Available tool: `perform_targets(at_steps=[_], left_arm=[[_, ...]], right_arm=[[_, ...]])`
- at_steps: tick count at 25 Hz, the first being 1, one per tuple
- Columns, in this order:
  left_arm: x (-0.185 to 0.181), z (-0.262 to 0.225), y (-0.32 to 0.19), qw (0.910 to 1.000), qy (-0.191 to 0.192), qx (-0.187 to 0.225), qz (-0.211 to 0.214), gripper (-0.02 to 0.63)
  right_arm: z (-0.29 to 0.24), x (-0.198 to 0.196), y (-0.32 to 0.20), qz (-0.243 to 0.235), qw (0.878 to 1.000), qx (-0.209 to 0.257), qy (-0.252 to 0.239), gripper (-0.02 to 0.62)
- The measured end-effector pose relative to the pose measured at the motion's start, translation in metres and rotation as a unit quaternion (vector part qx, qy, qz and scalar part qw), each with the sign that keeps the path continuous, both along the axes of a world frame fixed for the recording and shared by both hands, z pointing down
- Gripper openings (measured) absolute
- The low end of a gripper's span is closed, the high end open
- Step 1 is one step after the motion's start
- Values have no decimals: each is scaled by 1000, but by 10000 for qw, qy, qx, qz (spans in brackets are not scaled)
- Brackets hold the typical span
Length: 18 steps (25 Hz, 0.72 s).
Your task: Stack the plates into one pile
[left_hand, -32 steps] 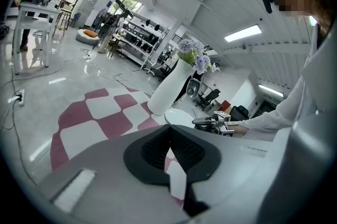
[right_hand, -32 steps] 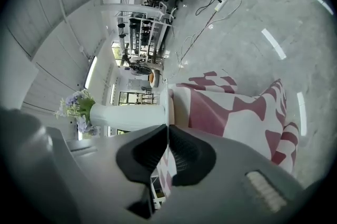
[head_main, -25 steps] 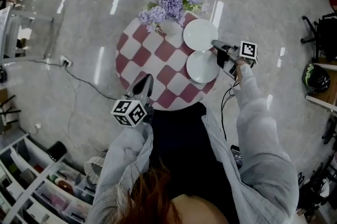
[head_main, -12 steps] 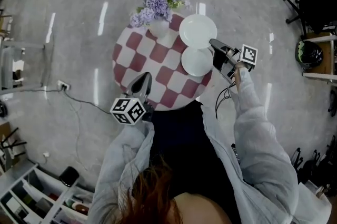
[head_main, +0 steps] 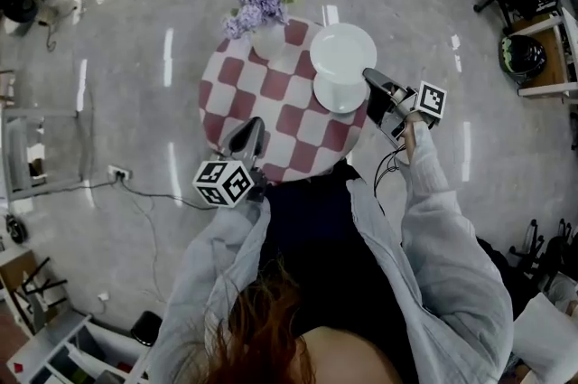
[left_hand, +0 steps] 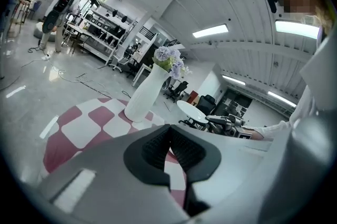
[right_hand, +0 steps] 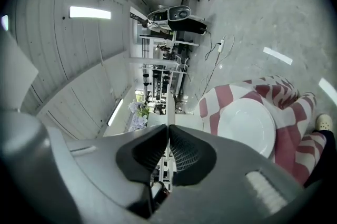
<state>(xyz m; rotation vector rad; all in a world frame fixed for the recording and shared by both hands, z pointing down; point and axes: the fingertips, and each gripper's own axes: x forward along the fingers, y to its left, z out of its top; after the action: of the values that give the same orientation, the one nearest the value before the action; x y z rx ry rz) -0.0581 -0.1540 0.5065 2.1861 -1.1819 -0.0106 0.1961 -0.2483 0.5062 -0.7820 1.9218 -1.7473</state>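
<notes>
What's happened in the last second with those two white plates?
The right gripper, gripping one round white plate by its rim throughout, raised it partly over the other white plate. The left gripper and the white vase of purple flowers stayed put.

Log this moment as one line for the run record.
step: stacking plates | right gripper: shut on far plate rim, held partly over near plate | left gripper: shut, empty
</notes>
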Motion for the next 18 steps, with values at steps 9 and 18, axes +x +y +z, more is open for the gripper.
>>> perform_targets(at_steps=[9,18], left_arm=[[-9,8,10,9986,-52,-33,520,11],[-12,21,24,9974,-76,-233,672,11]], right_arm=[[14,-3,46,972,9948,-147,-255,20],[41,3,70,1624,9859,-280,-288,21]])
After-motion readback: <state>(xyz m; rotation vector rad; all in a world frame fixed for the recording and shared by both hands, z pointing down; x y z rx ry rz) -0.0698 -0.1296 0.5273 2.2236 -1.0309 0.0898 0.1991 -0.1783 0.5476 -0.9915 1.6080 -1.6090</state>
